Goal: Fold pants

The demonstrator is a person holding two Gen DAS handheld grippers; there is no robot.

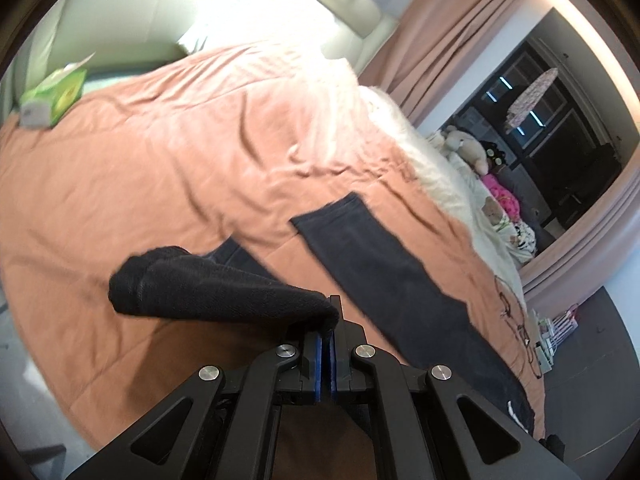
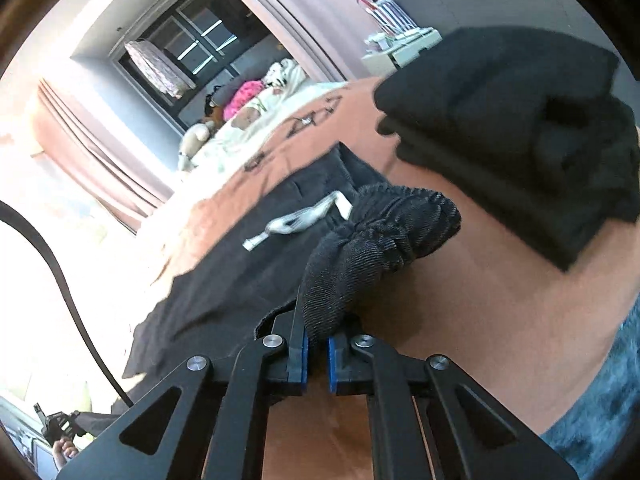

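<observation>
Black pants [image 1: 400, 280] hang pinched in both raised grippers' jaws, angled downward.

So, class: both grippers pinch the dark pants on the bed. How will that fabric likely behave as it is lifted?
Probably floppy: the pants bunch and droop from the right gripper. Likely to sag between grips, since a leg trails flat on the bedspread beyond the left gripper. The thick knit looks unlikely to slip.
</observation>
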